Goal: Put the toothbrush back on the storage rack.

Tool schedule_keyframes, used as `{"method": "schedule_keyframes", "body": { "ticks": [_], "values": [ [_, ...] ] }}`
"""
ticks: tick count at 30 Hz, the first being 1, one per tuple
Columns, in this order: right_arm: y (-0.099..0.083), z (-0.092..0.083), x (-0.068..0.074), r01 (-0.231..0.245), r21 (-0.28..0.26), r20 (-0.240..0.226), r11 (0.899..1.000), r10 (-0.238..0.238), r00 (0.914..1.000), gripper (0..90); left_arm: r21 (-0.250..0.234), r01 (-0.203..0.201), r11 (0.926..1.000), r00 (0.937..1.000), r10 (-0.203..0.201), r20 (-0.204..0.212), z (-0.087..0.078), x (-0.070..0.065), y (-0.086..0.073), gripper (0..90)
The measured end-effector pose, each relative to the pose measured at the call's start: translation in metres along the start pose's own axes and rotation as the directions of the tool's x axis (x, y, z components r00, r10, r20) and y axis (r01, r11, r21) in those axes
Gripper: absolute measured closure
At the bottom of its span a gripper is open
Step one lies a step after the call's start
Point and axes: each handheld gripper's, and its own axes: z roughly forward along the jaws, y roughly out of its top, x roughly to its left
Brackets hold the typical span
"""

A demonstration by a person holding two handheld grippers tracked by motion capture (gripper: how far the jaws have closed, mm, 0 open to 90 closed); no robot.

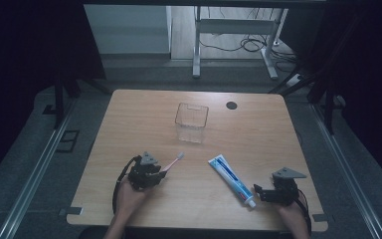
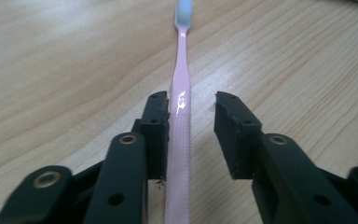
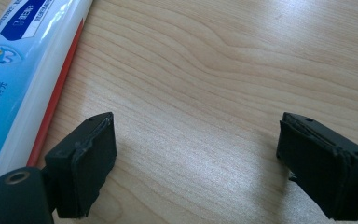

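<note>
- The left gripper (image 1: 163, 171) sits near the table's (image 1: 258, 149) front edge, left of the middle, resting in the person's left hand (image 1: 128, 196).
- In the left gripper view, its jaws straddle the handle of a pink toothbrush (image 2: 181, 102). One pad lies against the handle; the other stands clear of it with bare wood between, so the claw is released and not clamped on the brush.
- The toothbrush (image 1: 174, 162) lies flat on the tabletop, its pale head pointing away from the gripper toward the table's middle and the far right.
- The right gripper (image 1: 256, 191) rests close to the front right corner, carried by the person's right hand (image 1: 292, 211).
- In the right gripper view its jaws are spread wide with nothing but wood grain between them: released, holding nothing.
- A blue and white toothpaste tube (image 1: 231, 179) lies flat between the two grippers, slanting from the middle of the table toward the front edge. Its cap end is just beside the right gripper's jaws.
- In the right gripper view the tube (image 3: 23, 70) runs along just outside one jaw.
- A clear plastic cup (image 1: 191, 122) stands upright past the middle of the table, toward the far edge, well apart from both grippers.
- A dark round grommet (image 1: 232, 105) sits near the far edge, right of the cup.
</note>
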Motion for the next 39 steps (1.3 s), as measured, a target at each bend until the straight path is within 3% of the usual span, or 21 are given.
{"method": "schedule_keyframes", "body": {
  "ticks": [3, 6, 9, 15, 20, 26, 30, 32, 33, 36, 38, 39],
  "values": [
    [0.0, 0.0, 0.0, 0.0, 0.0, 0.0, 1.0, 0.0, 1.0, 11.6, 0.028, -0.015, 0.9995, 0.9998, 0.016, -0.016, 0.006, 0.0, -0.001, 66.0],
    [0.0, 0.0, 0.0, 0.0, 0.0, 0.0, 1.0, 0.0, 1.0, 11.6, 0.046, 0.003, 0.999, 0.9998, -0.002, -0.019, 0.006, 0.003, 0.002, 77.1],
    [0.0, 0.0, 0.0, 0.0, 0.0, 0.0, 1.0, 0.0, 1.0, 11.6, 0.079, 0.029, 0.9965, 0.9995, -0.03, 0.008, 0.006, 0.008, 0.006, 77.9],
    [0.0, 0.0, 0.0, 0.0, 0.0, 0.0, 1.0, 0.0, 1.0, 11.6, 0.145, -0.01, 0.9894, 0.9999, 0.011, -0.011, 0.008, 0.005, 0.016, 79.0],
    [0.0, 0.0, 0.0, 0.0, 0.0, 0.0, 1.0, 0.0, 1.0, 11.6, 0.182, 0.0, 0.9833, 0.9999, -0.002, 0.01, 0.009, 0.008, 0.022, 79.2],
    [0.0, 0.0, 0.0, 0.0, 0.0, 0.0, 1.0, 0.0, 1.0, 11.6, 0.273, -0.019, 0.9618, 0.9995, 0.012, 0.029, 0.012, 0.01, 0.035, 78.5],
    [0.0, 0.0, 0.0, 0.0, 0.0, 0.0, 1.0, 0.0, 1.0, 11.6, 0.346, -0.016, 0.9383, 0.9983, -0.005, 0.058, 0.017, 0.011, 0.047, 72.1],
    [0.0, 0.0, 0.0, 0.003, -0.001, 0.0, 1.0, -0.003, 1.0, 11.6, 0.39, -0.046, 0.9198, 0.9988, 0.037, 0.031, 0.02, 0.008, 0.053, 73.5],
    [0.0, 0.0, 0.0, 0.001, 0.0, 0.0, 1.0, -0.001, 1.0, 11.6, 0.402, -0.054, 0.9141, 0.9986, 0.048, 0.024, 0.021, 0.007, 0.055, 77.5],
    [0.0, 0.0, 0.0, 0.001, 0.0, 0.001, 1.0, -0.001, 1.0, 11.6, 0.44, -0.062, 0.896, 0.9979, 0.064, 0.012, 0.023, 0.004, 0.06, 78.8],
    [0.0, 0.0, 0.0, 0.0, -0.001, 0.001, 1.0, 0.0, 1.0, 11.6, 0.441, -0.08, 0.8938, 0.9964, 0.085, 0.009, 0.024, 0.002, 0.061, 79.0],
    [0.0, 0.0, 0.0, 0.001, 0.0, 0.001, 1.0, -0.001, 1.0, 11.6, 0.434, -0.088, 0.8967, 0.9957, 0.092, 0.012, 0.024, 0.002, 0.061, 79.0]
  ]
}}
